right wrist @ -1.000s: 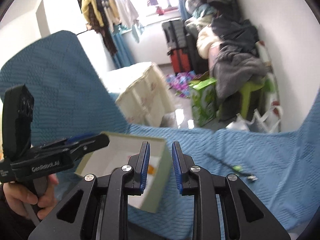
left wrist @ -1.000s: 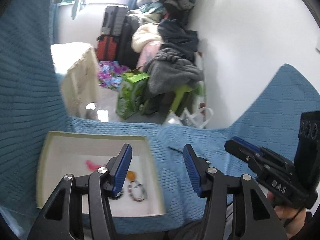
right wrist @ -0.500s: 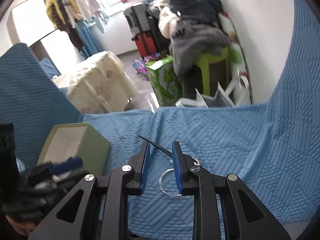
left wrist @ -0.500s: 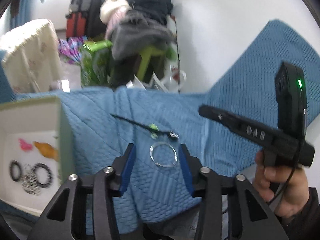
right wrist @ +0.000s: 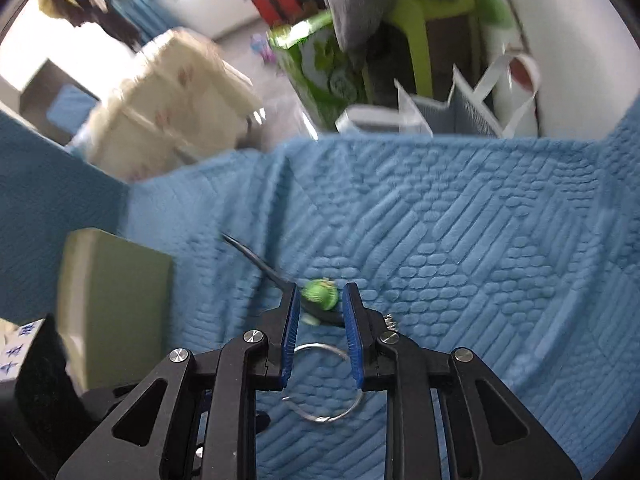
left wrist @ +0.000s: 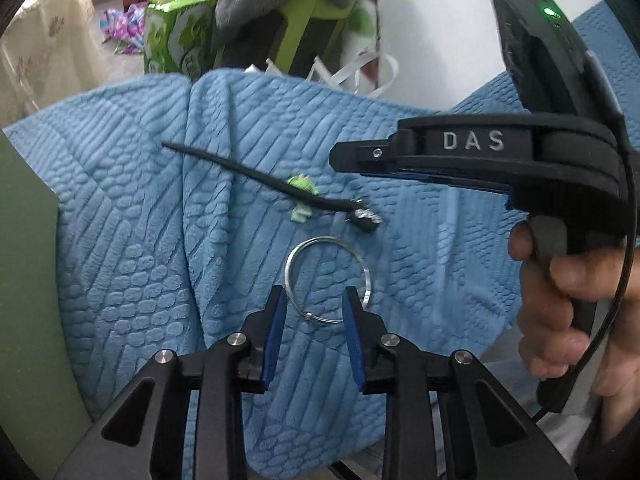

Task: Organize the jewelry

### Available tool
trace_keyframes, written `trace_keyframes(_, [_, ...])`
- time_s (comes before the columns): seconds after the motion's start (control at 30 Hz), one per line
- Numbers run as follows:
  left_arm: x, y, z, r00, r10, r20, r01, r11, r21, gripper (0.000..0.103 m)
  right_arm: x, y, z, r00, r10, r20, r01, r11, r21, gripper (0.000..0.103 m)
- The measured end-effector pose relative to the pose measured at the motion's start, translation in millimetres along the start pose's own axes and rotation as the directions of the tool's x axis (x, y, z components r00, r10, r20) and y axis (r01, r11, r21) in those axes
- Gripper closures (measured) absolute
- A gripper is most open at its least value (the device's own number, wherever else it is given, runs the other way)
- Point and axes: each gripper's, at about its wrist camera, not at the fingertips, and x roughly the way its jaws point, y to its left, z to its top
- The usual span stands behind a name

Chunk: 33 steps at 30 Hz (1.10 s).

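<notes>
A silver bangle (left wrist: 325, 239) lies flat on the blue quilted cloth (left wrist: 120, 240). My left gripper (left wrist: 314, 296) hangs low over the bangle's near edge. Its jaws are closing, and the near rim sits between the blue pads untouched. Just beyond lies a black hair stick (left wrist: 240, 170) with a green flower (left wrist: 304, 188) and a metal charm end. My right gripper (left wrist: 338, 156) hovers over the stick, held by a hand (left wrist: 560, 300). In the right wrist view my right gripper (right wrist: 320, 294) frames the green flower (right wrist: 316, 294) in a narrow gap, gripping nothing. The bangle (right wrist: 320, 346) shows below.
The green box (left wrist: 24, 280) stands at the left edge, also seen as the green box (right wrist: 116, 292) in the right wrist view. Past the cloth's far edge are a green stool (right wrist: 416, 20), a green carton (left wrist: 172, 36), white bags (right wrist: 460, 112) and a cream-covered piece (right wrist: 168, 100).
Both grippers dropped toward the cloth and swung right, away from the box. The left one now sits over the bangle with narrower jaws. The right one reached the hair stick.
</notes>
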Motion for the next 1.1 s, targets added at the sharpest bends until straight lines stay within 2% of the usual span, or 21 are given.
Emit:
trace_keyframes(0.17, [20.8, 13.4, -0.6, 0.999, 0.012, -0.030, -0.013, 0.999, -0.048, 0.086, 15.0, -1.4, 6.0, 0.999, -0.007, -0.048, 0.007, 1.000, -0.016, 0.084])
trace_keyframes(0.4, [24.7, 12.3, 3.6, 1.000, -0.003, -0.017, 0.003, 0.999, -0.033, 0.086, 26.0, 1.0, 11.2, 0.997, -0.018, -0.078, 0.017, 1.000, -0.023, 0.084])
trace_keyframes(0.53, [26.1, 5.2, 3.4, 1.000, 0.015, -0.005, -0.015, 1.000, -0.005, 0.088, 27.3, 3.2, 11.6, 0.996, -0.024, -0.082, 0.022, 0.999, -0.027, 0.084])
trace_keyframes(0.6, [28.9, 3.6, 4.5, 1.000, 0.030, 0.007, -0.030, 1.000, -0.003, 0.101, 28.8, 4.7, 12.2, 0.996, -0.027, -0.086, 0.025, 0.999, -0.033, 0.084])
trace_keyframes(0.7, [30.0, 7.4, 4.6, 0.999, 0.020, 0.025, -0.020, 1.000, -0.023, 0.103, 30.7, 7.3, 12.7, 0.996, -0.028, -0.090, 0.025, 0.999, -0.042, 0.084])
trace_keyframes(0.87, [26.9, 1.7, 0.2, 0.998, 0.048, 0.039, -0.049, 0.999, 0.020, 0.103, 32.8, 9.3, 12.8, 0.995, -0.036, -0.094, 0.033, 0.999, -0.039, 0.084])
trace_keyframes(1.1, [7.7, 7.1, -11.0, 0.999, 0.014, 0.049, -0.014, 1.000, -0.001, 0.103, 37.5, 15.5, 10.5, 0.991, -0.091, -0.102, 0.084, 0.994, -0.071, 0.084])
